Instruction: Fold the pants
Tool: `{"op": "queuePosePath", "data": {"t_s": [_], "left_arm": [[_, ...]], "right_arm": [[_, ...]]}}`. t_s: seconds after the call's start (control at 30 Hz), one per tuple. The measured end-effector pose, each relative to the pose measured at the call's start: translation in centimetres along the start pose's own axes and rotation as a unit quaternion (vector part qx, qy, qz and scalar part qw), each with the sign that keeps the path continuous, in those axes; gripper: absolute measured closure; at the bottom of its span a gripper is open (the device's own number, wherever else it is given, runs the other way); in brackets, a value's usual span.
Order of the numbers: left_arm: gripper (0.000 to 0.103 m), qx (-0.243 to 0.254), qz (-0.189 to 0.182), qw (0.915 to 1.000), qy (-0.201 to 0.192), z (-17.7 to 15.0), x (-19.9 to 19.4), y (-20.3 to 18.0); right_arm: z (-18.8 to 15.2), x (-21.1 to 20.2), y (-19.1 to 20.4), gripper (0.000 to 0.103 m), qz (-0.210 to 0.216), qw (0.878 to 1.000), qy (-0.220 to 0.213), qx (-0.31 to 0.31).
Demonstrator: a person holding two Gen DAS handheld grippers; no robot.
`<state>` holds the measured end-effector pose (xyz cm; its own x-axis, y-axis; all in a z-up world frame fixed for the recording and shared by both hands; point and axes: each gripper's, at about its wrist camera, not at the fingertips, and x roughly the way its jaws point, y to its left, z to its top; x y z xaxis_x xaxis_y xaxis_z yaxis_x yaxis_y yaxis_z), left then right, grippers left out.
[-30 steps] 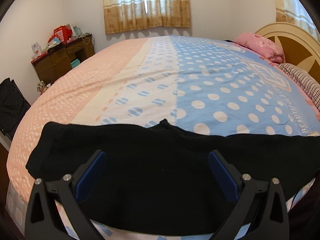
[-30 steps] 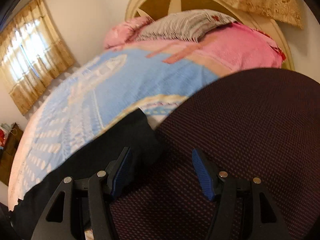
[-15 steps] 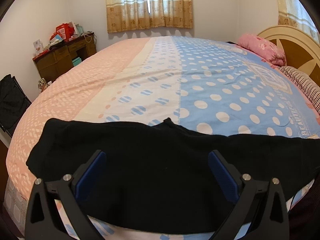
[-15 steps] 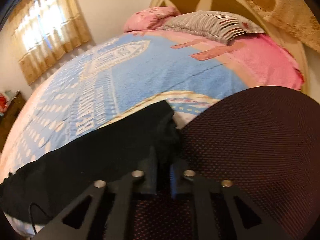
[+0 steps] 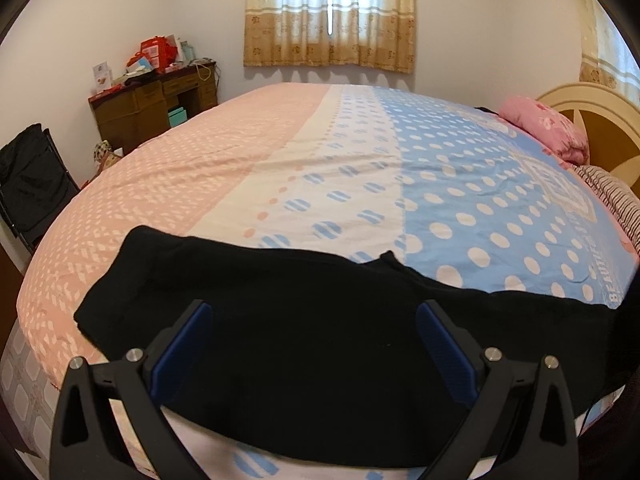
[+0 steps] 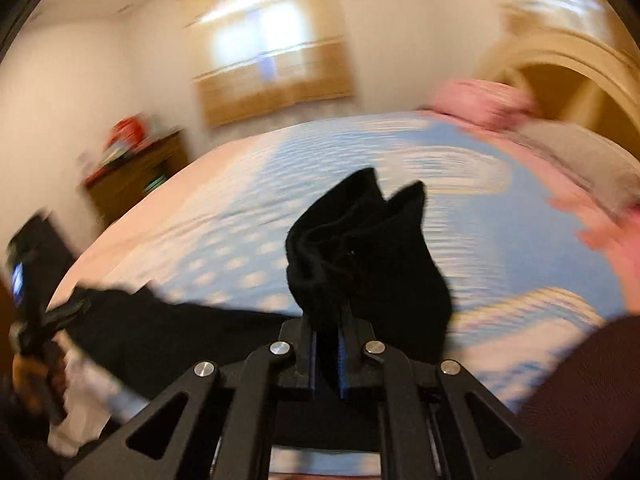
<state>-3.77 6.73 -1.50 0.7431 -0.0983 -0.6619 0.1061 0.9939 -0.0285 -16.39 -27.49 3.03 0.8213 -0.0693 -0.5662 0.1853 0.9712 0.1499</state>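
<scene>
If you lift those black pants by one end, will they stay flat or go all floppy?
Probably floppy: the end of the black pants pinched in the right gripper bunches into soft folds. The rest likely drags along the bed, sagging rather than lifting stiffly.

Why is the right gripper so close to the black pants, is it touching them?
Touching. The right wrist view shows the right gripper shut on a bunched end of the pants, black cloth pinched between its fingers and sticking up past them.
</scene>
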Motion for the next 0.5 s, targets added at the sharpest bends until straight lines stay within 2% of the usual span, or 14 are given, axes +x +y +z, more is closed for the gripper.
{"op": "queuePosePath", "data": {"t_s": [0.17,0.27,0.37,0.47,0.5], "left_arm": [[0.000,-0.011,0.002,0.9999,-0.001,-0.1,-0.2,1.5],[0.000,-0.016,0.006,0.9999,0.000,-0.2,-0.1,2.4],[0.000,-0.019,0.009,0.9998,-0.001,-0.3,0.2,3.1],[0.000,-0.020,0.010,0.9997,0.003,-0.4,0.5,3.4],[0.000,-0.022,0.008,0.9997,0.006,-0.5,0.8,3.4]], "right_arm": [[-3.3,5.5,9.5,0.095,0.042,0.994,0.032,-0.099],[-5.9,8.2,13.4,0.095,0.046,0.985,0.049,-0.158],[-8.5,9.9,16.4,0.095,0.027,0.972,0.058,-0.224],[-9.9,10.5,16.9,0.092,0.009,0.964,0.064,-0.259],[-10.2,10.7,16.9,0.084,0.009,0.963,0.066,-0.261]]}}
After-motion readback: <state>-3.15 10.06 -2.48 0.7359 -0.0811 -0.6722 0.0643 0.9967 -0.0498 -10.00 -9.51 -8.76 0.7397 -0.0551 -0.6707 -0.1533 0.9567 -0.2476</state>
